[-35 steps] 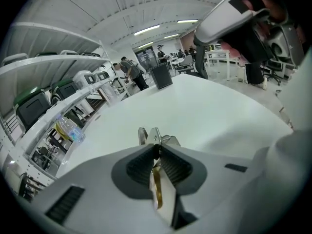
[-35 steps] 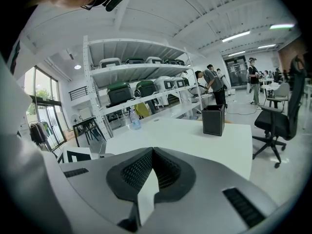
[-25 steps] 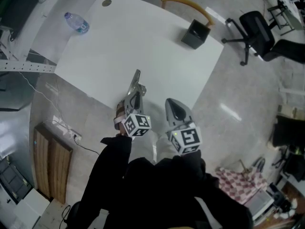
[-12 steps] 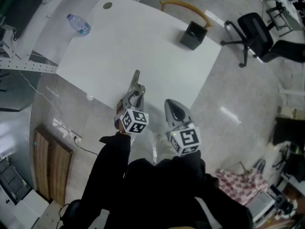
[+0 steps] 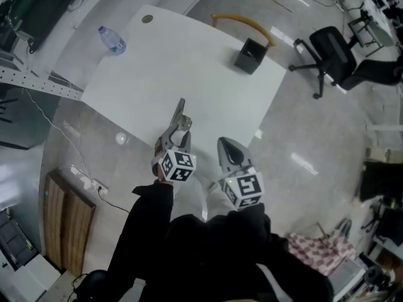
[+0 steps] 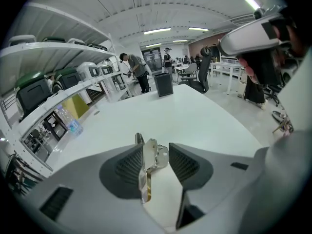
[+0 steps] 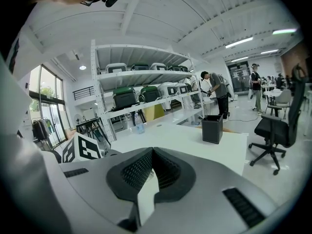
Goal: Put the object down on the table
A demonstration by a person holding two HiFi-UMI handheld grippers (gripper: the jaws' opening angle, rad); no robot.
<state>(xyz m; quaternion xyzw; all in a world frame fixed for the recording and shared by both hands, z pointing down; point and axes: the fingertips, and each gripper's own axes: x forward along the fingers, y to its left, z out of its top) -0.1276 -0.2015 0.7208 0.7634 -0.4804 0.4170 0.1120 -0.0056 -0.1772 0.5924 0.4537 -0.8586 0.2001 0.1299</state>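
A slim silvery metal tool [image 6: 147, 165] with a gold-coloured edge stands between the jaws of my left gripper [image 6: 155, 155]. The jaws are opening. The tool leans on the left pad, and a gap shows between it and the right pad. In the head view the tool's tip [image 5: 181, 107] pokes out ahead of the left gripper [image 5: 179, 128], over the near edge of the white table [image 5: 189, 61]. Beside it, at the table's near edge, my right gripper [image 5: 228, 148] is shut with nothing in it [image 7: 152, 157].
A black box [image 5: 249, 56] stands at the table's far right and a water bottle [image 5: 112, 39] lies at its far left corner. A yellow-backed chair [image 5: 243, 22] is behind the table, and a black office chair [image 5: 334, 49] stands to the right. Shelves [image 6: 53, 89] line the left side.
The left gripper's jaws have spread apart around the tool. The head view has shifted a little, so the table sits lower in the frame. The right gripper has stayed put.
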